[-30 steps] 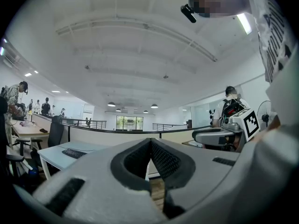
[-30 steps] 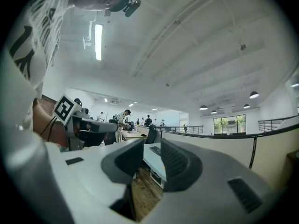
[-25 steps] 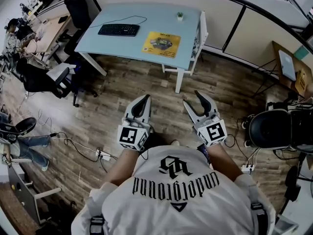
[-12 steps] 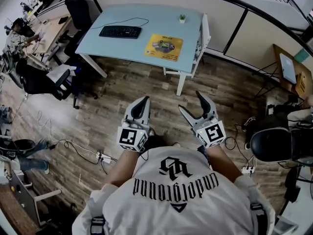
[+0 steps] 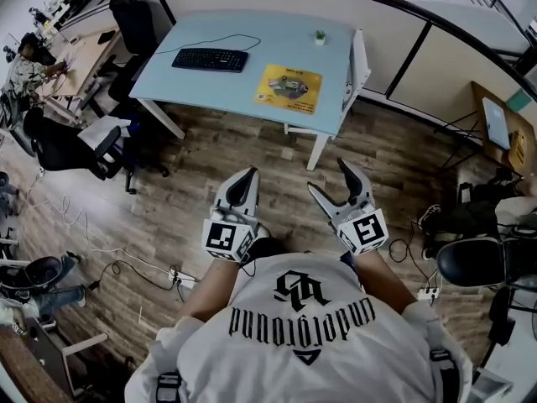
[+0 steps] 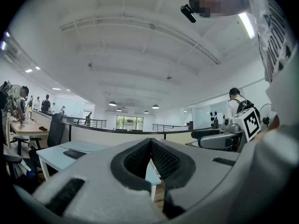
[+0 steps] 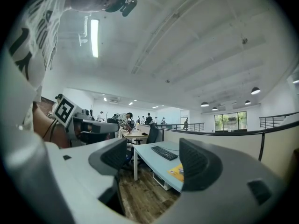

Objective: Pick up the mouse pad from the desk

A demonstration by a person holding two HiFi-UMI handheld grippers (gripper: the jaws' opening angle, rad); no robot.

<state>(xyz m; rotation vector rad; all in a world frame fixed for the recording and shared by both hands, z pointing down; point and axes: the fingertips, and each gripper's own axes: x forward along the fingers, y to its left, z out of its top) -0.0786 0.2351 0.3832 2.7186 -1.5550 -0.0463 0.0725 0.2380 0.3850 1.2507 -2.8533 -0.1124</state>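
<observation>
We have stepped nearer the pale blue desk [image 5: 243, 78], which is still well ahead. Our right gripper [image 5: 328, 177] has just been opening, its jaws now wide, empty and ready. Our left gripper [image 5: 249, 175] is closed on nothing. The yellow mouse pad [image 5: 289, 88] lies untouched toward the desk's right end.

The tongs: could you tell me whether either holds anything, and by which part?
Nothing is held. The left tongs are shut and empty; the right tongs have just been opening, nothing between them. The mouse pad lies on the desk.
</observation>
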